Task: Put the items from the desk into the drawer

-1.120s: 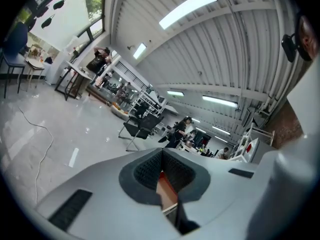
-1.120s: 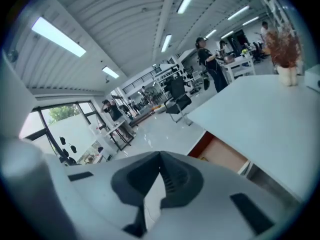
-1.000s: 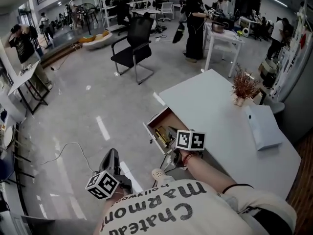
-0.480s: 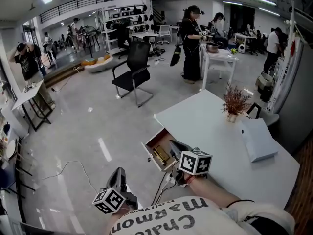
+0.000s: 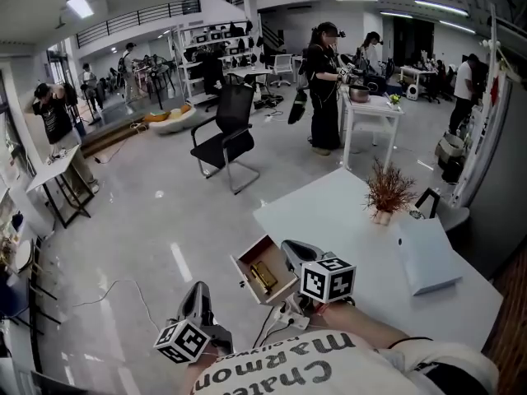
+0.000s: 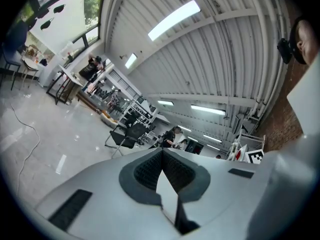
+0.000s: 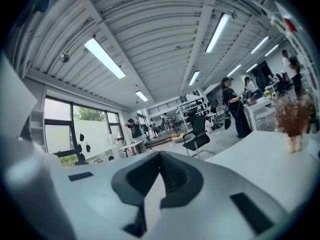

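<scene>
The open drawer (image 5: 247, 280) sticks out of the left side of the white desk (image 5: 346, 220), and yellowish items (image 5: 263, 276) lie inside it. My right gripper (image 5: 290, 248) hovers just right of the drawer at the desk's edge, shut with nothing in it; in the right gripper view (image 7: 160, 155) its tips meet and it points level across the room. My left gripper (image 5: 195, 290) is lower left over the floor, well away from the drawer, also shut and empty (image 6: 162, 151). On the desk stand a dried plant in a small vase (image 5: 384, 196) and a flat white box (image 5: 424, 255).
A black office chair (image 5: 225, 135) stands on the grey floor beyond the desk. People work at a white table (image 5: 370, 105) further back. A cable (image 5: 115, 290) trails on the floor at left, and a white power strip (image 5: 284, 319) hangs below the drawer.
Both grippers have risen, and the view has tilted up toward the room. The right gripper has come away from above the drawer to its right side. The drawer stays open.
</scene>
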A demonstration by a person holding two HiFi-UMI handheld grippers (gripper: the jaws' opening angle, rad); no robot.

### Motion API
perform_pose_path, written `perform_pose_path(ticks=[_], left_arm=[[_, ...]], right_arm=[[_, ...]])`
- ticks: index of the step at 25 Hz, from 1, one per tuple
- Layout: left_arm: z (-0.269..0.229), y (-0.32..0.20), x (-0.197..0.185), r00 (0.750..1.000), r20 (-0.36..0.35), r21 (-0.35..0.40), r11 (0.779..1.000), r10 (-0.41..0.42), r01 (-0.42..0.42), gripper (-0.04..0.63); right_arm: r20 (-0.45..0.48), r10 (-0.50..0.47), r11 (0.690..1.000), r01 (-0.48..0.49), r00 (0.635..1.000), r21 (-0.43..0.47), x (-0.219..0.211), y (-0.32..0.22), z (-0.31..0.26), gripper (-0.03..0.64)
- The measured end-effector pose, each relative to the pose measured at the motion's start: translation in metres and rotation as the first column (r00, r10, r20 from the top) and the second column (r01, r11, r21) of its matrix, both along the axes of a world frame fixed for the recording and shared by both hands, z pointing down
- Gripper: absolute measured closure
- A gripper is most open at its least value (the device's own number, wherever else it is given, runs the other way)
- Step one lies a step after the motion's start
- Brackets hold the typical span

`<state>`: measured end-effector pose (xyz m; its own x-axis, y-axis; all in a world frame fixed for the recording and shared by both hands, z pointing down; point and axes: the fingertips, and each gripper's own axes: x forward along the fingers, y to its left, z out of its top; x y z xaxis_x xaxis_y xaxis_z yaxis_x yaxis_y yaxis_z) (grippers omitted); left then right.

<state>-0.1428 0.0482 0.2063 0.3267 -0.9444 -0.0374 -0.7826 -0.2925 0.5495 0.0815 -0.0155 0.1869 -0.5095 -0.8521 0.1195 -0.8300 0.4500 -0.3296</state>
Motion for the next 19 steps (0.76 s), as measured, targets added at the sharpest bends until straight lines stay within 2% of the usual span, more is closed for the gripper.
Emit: perform_pose_path(ticks=[5,19], left_arm=[[0.003,0.003,0.032,1.000,-0.015,-0.008,1.000,-0.009,0.009,0.594],[0.020,0.014,0.053,1.000,0.004,-0.038,0.999,-0.005,0.005,0.594]], right_arm=[[-0.054,-0.013,1.000,0.015,0.998,0.019,0.035,0.009,-0.002,0.614],[-0.058,-0.014,1.000,0.013,0.998,-0.021,0.051,0.020,0.019,0.614]])
